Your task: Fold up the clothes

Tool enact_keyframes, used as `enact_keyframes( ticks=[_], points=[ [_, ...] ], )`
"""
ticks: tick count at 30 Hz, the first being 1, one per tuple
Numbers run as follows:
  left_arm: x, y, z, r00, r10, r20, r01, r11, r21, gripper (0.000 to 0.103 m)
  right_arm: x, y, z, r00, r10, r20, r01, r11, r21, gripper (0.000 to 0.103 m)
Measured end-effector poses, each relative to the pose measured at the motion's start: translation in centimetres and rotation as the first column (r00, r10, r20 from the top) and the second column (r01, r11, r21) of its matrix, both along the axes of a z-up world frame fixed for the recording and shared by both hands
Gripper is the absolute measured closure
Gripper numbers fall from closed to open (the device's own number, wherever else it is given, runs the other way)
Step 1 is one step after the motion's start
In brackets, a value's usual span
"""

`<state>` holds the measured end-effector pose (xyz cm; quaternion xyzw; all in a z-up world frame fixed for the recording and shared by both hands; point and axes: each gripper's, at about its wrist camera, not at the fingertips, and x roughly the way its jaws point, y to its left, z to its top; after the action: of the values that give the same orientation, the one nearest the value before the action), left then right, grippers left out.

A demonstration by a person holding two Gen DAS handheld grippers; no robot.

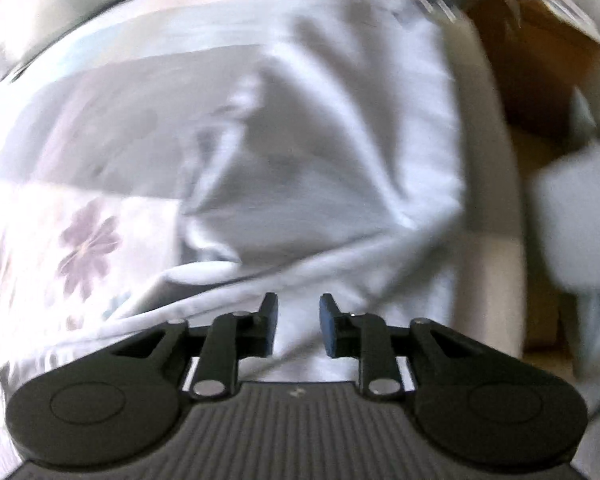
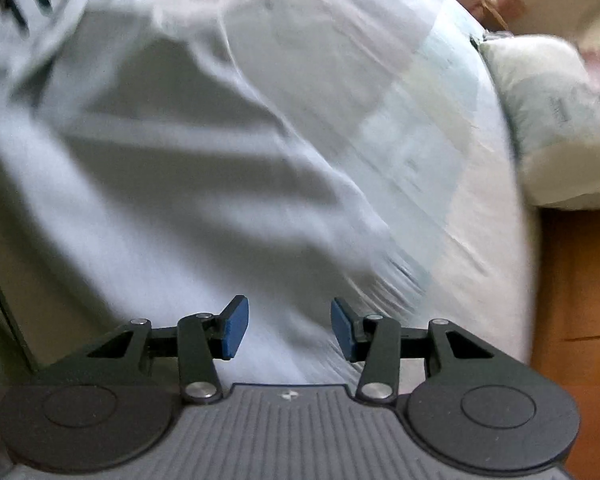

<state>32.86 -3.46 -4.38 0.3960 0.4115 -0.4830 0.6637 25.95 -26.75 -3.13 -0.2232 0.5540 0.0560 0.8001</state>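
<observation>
Two grippers are showing, one in each wrist view, both pointing steeply down over one bed. Nearest in the left view, the left gripper [image 1: 299, 326] is standing with its two blue pads a narrow gap apart and nothing between them; white cloth is lying below the gap, not pinched. Nearest in the right view, the right gripper [image 2: 290, 328] is holding its two pads wider apart, also empty, with pale cloth beneath.

Just beyond the left gripper, one white garment [image 1: 300, 152] is lying spread and creased across the bed, its folds running up and to the right. A rounded bit of its edge is sticking out near the lower left of the heap. To the left of it, the sheet [image 1: 88, 240] is showing one clear purple flower and fainter ones near it. Farther right, a brown floor [image 1: 540, 80] is showing past the bed's edge, with one blurred white shape [image 1: 580, 208] in front of it that cannot be made out.

In the right view the same garment [image 2: 188, 152] is filling the near and middle field, with long shadowed creases slanting down to the right. At the far right, one pillow [image 2: 552, 120] is resting at the bed's edge, with the floor [image 2: 580, 300] below it. Both views are heavily blurred.
</observation>
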Motion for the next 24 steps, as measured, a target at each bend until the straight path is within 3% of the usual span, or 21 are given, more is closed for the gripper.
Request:
enact_keyframes(
  ticks=[3,5,6,10,13,16,19,21,24],
  points=[
    [1.7,-0.3,-0.4,0.995,0.093,0.032,-0.091,0.995,-0.051,0.067,-0.8,3.7,-2.7,0.996,-0.077,-0.047,0.084,0.985,0.150,0.052],
    [2.6,-0.2,-1.2,0.990,0.140,0.021,-0.138,0.989,-0.061,0.066,-1.3,4.4,-5.5,0.988,-0.099,-0.115,0.117,0.981,0.157,0.052],
    [3.0,-0.1,-1.7,0.987,0.162,0.012,-0.161,0.985,-0.062,0.066,-1.2,4.3,-6.2,0.988,-0.110,-0.108,0.126,0.979,0.159,0.051],
    [3.3,1.2,-2.9,0.965,0.259,-0.038,-0.261,0.964,-0.051,0.066,-0.2,3.3,-4.9,0.975,-0.176,-0.135,0.198,0.964,0.175,0.051],
    [3.4,2.6,-3.2,0.917,0.381,-0.116,-0.388,0.920,-0.049,0.064,1.1,3.1,-3.1,0.978,-0.186,-0.096,0.204,0.953,0.224,0.051],
    [3.7,4.2,-3.6,0.848,0.503,-0.168,-0.515,0.856,-0.037,0.060,3.4,3.5,-2.2,0.981,-0.178,-0.070,0.191,0.931,0.311,0.051],
    [4.2,5.8,-3.7,0.781,0.599,-0.178,-0.611,0.791,-0.022,0.059,7.4,4.8,-3.2,0.987,-0.114,-0.115,0.156,0.859,0.489,0.051],
    [4.6,7.0,-3.8,0.730,0.657,-0.188,-0.671,0.741,-0.019,0.047,9.1,6.4,-3.7,0.985,-0.050,-0.165,0.142,0.775,0.616,0.051],
    [5.0,8.8,-3.8,0.662,0.717,-0.221,-0.739,0.673,-0.027,0.041,10.1,8.7,-4.1,0.966,0.037,-0.256,0.174,0.639,0.749,0.050]
  ],
)
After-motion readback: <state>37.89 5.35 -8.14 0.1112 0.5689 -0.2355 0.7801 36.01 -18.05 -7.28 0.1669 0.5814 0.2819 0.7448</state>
